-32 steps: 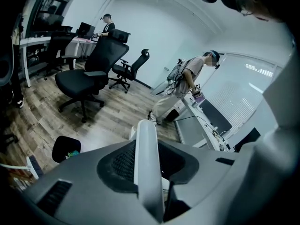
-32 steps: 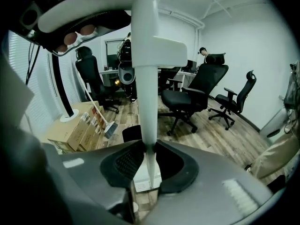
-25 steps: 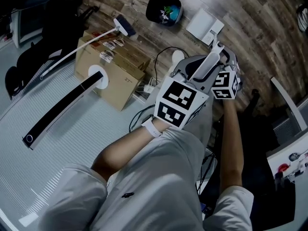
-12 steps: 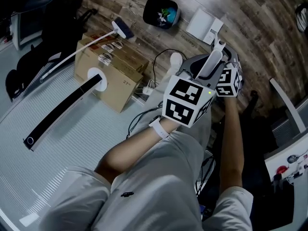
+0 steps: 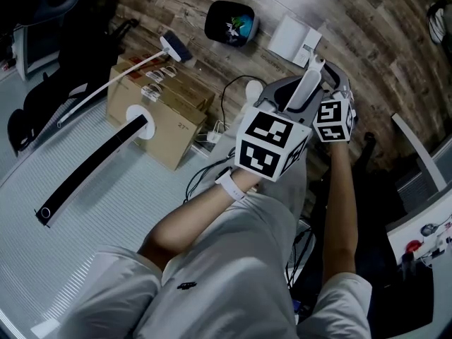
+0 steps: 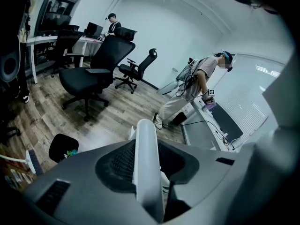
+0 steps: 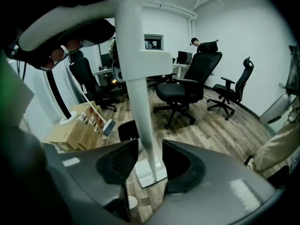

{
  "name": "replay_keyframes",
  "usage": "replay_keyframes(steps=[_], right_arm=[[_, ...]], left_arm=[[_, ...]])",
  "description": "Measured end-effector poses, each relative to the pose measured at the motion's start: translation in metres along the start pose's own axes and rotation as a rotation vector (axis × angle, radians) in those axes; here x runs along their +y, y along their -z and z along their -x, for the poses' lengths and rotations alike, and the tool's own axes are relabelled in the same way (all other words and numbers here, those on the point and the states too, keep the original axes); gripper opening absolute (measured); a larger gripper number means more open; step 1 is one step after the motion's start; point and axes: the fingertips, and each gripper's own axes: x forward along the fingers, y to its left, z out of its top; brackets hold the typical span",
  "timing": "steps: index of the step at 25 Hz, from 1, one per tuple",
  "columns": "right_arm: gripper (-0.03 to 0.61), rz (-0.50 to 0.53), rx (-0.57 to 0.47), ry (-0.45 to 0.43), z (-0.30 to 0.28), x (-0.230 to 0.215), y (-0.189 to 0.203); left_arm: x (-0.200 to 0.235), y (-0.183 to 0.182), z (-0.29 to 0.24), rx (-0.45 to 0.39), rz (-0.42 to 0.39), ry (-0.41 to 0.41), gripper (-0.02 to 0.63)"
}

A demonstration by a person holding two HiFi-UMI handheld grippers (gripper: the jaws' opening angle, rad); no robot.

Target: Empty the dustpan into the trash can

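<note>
Head view: slim white dustpan handle [image 5: 305,89]

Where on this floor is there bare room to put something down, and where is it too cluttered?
The widest bare wood floor lies right of the dustpan. A narrow bare strip runs between dustpan and bin. Left of the bin it is crowded: boxes, broom and cables sit close together.
</note>
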Motion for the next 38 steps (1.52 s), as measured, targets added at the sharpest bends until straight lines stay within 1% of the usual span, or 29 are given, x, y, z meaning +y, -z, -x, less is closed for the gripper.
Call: replay_keyframes(steps=[2,3,4,9,11,14,19,22,24,26,27,29,30,31,35,38], right_arm=[[0.179,0.017,0.005,-0.039,0.002,0.005,-0.002],[0.179,0.024,0.008,-0.057,0.002,0.008,-0.003],[0.198,0.026,0.008,-0.069,0.003,0.011,-0.003],[0.246,0.002,-0.013,-0.055,0.014,0.007,-0.01],[0.294,0.009,-0.01,-0.066,0.019,0.009,-0.012],[0.295,0.028,0.011,-0.067,0.028,0.012,-0.014],[0.295,0.007,-0.012,-0.041,0.05,0.011,-0.026],[0.295,-0.005,-0.031,-0.017,0.062,0.011,-0.032],[0.295,0.005,-0.032,0.004,0.071,0.011,-0.033],[0.263,0.013,-0.029,0.029,0.08,0.01,-0.034],[0.226,0.012,-0.025,0.038,0.085,0.01,-0.034],[0.112,0.012,-0.008,0.054,0.095,0.011,-0.035],[0.091,0.018,-0.004,0.063,0.101,0.012,-0.037],[0.073,0.025,-0.006,0.071,0.107,0.012,-0.039],[0.037,0.036,-0.042,0.094,0.131,0.015,-0.06],[0.035,0.036,-0.072,0.102,0.149,0.018,-0.076]], left_arm=[[0.0,-0.002,0.0,0.002,-0.021,0.002,0.132],[0.001,-0.003,0.0,0.001,-0.033,-0.002,0.155],[0.002,-0.004,0.001,-0.001,-0.042,-0.007,0.167],[-0.003,-0.006,0.004,-0.017,-0.049,0.009,0.186],[-0.006,-0.007,0.008,-0.023,-0.072,0.017,0.186],[-0.008,-0.01,0.014,-0.028,-0.11,0.019,0.193],[-0.013,-0.016,0.029,-0.054,-0.131,0.029,0.209],[-0.012,-0.016,0.039,-0.057,-0.152,0.02,0.209],[-0.011,-0.017,0.045,-0.063,-0.16,0.01,0.209],[-0.01,-0.019,0.052,-0.067,-0.163,0.002,0.208],[-0.009,-0.019,0.055,-0.064,-0.165,0.002,0.206],[-0.009,-0.018,0.062,-0.054,-0.176,0.004,0.185],[-0.009,-0.019,0.066,-0.058,-0.184,0.005,0.173],[-0.009,-0.021,0.07,-0.068,-0.194,0.004,0.148],[-0.009,-0.031,0.088,-0.106,-0.219,-0.007,0.085],[-0.009,-0.035,0.101,-0.122,-0.232,-0.018,0.049]])
